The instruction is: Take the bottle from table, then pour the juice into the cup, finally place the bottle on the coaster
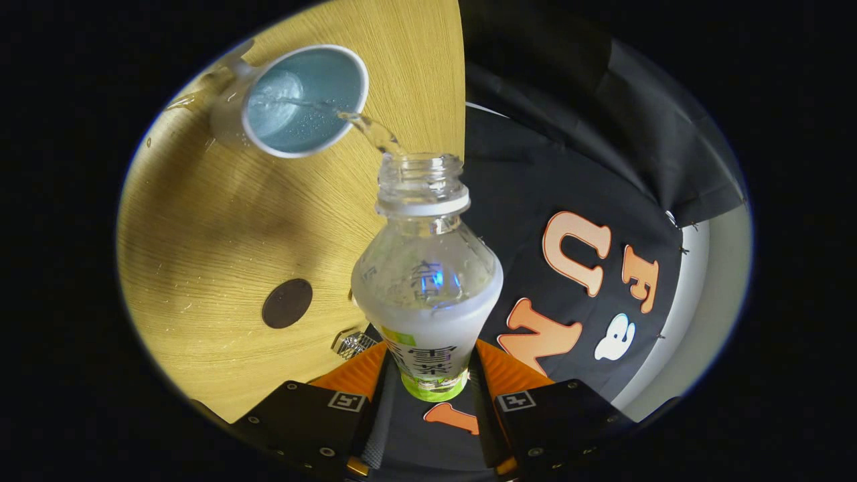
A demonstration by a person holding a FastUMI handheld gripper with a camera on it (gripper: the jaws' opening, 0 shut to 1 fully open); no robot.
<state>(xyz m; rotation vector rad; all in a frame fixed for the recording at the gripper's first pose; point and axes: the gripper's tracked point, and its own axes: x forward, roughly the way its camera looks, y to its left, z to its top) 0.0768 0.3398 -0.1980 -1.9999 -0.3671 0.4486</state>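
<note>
My gripper [428,375] is shut on a clear plastic bottle [426,281] with a white and green label, both orange fingers [355,375] pressing on its lower body. The bottle has no cap and is tipped over, its open neck pointing toward a white cup [304,100] with a pale blue inside. A thin clear stream [371,130] runs from the bottle's mouth over the cup's rim into the cup, where liquid has pooled. A dark round coaster [286,303] lies on the wooden table [207,227], beside the left finger and nearer to me than the cup.
The table's straight edge runs just behind the bottle's neck, with the black cloth booth wall [569,167] beyond it. A small shiny crumpled object [349,343] lies on the table close to the left finger. A few drops sit on the wood next to the cup.
</note>
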